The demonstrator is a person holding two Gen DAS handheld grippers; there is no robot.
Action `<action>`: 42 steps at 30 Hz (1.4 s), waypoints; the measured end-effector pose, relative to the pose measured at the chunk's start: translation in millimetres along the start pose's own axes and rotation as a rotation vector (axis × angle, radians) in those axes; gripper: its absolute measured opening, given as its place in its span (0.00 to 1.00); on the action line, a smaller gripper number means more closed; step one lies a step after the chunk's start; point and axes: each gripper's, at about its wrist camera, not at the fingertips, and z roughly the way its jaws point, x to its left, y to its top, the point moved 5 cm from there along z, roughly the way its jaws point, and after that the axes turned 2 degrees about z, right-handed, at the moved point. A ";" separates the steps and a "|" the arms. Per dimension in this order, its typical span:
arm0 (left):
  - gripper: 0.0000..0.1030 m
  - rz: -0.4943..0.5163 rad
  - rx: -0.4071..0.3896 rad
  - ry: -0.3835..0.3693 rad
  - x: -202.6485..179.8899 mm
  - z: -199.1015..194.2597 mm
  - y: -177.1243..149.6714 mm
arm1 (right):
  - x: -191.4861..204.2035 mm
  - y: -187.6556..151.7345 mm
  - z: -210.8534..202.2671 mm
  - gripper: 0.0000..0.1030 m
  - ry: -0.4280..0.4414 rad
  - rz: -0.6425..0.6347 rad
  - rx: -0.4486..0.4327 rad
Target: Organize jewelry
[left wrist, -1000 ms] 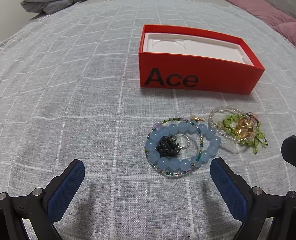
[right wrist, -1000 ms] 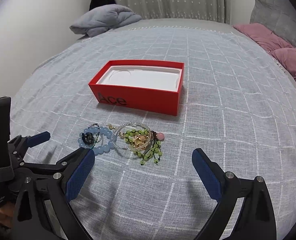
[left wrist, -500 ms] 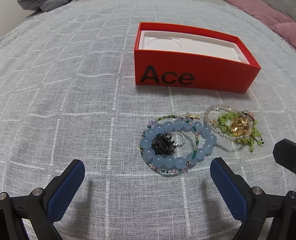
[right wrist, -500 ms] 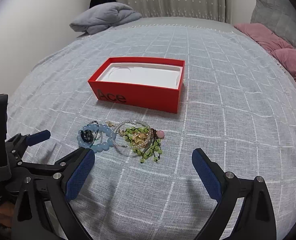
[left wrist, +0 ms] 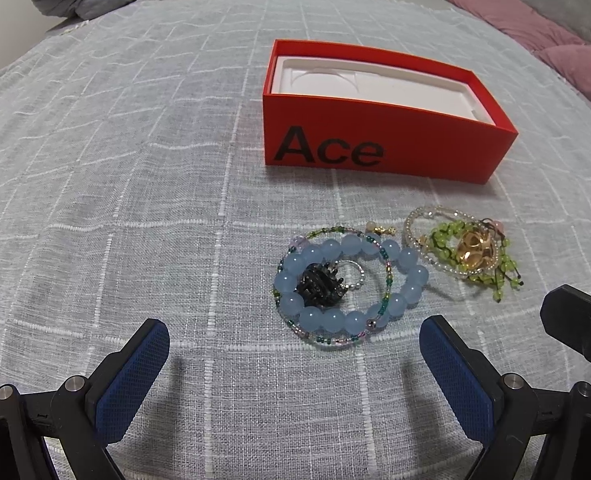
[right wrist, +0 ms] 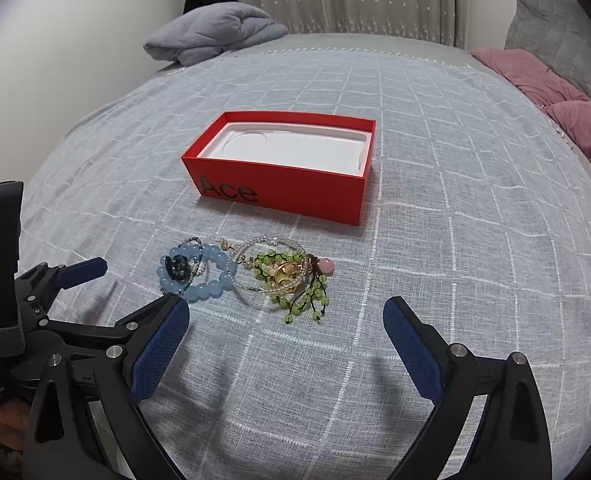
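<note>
A blue bead bracelet (left wrist: 405, 259) lies on the grey checked bedspread with a thin multicolour bead strand and a black clip (left wrist: 318, 285) inside it. To its right lies a green bead bracelet with a gold piece (left wrist: 473, 248) and a clear bead strand. An open red "Ace" box (left wrist: 375, 152) with a white insert stands behind them. My left gripper (left wrist: 293, 364) is open and empty, just short of the blue bracelet. My right gripper (right wrist: 285, 350) is open and empty, short of the green bracelet (right wrist: 291, 272); the blue bracelet (right wrist: 215, 284) and the box (right wrist: 295, 196) show there too.
A folded grey blanket (right wrist: 215, 38) lies at the far left of the bed. Pink pillows (right wrist: 555, 92) lie at the right. The left gripper's body (right wrist: 35, 304) shows at the left of the right wrist view.
Both grippers have moved a little closer to the jewelry and tilted down. Both stay open. The jewelry and box have not moved.
</note>
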 end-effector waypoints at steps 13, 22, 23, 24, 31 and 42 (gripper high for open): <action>1.00 -0.005 0.000 -0.008 -1.8 -0.4 -0.3 | 0.5 -0.4 1.1 0.96 -0.005 -0.002 0.003; 1.00 -0.004 0.000 -0.008 -1.5 -0.1 -0.1 | 0.0 0.0 0.2 0.96 -0.010 -0.006 0.003; 1.00 -0.005 0.000 -0.008 -1.5 -0.1 -0.1 | -0.3 0.0 0.5 0.96 -0.010 -0.005 0.004; 1.00 -0.005 0.000 -0.008 -1.4 -0.1 -0.1 | -0.5 -0.1 0.6 0.96 -0.011 -0.006 0.005; 0.90 -0.018 0.007 -0.027 1.4 0.4 0.3 | 1.5 -1.6 2.5 0.87 -0.008 -0.018 0.014; 0.71 -0.216 0.038 -0.217 36.3 3.3 19.3 | -15.8 -3.3 18.5 0.44 0.206 0.177 0.128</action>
